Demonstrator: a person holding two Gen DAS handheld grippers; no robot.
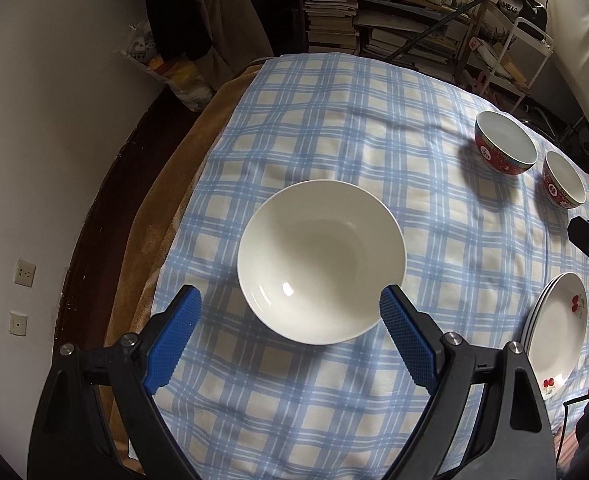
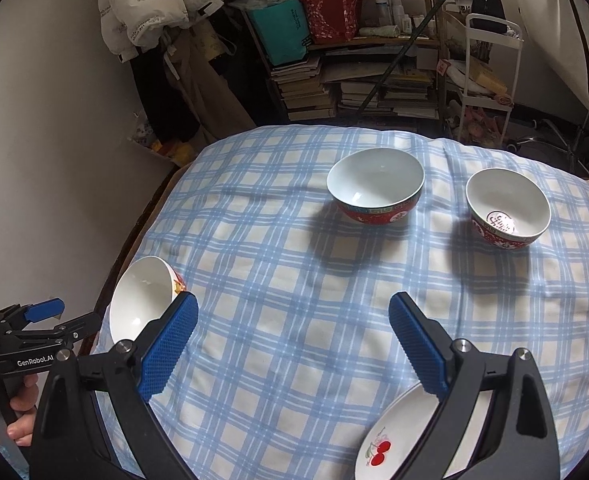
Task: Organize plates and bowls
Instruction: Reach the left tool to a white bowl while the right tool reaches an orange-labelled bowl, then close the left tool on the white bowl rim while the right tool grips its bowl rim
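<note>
With both the left gripper (image 1: 290, 316) and right gripper (image 2: 293, 332) spread wide and empty, the white bowl (image 1: 321, 260) sat near the tablecloth (image 1: 334, 128) edge, where an off-centre rim pinch risked tipping it off.

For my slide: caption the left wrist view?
Open left gripper hovers over a white bowl on the checked cloth.

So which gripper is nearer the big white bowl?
Left. The left gripper hovers open around the white bowl; the right gripper hangs by the cherry plates.
</note>
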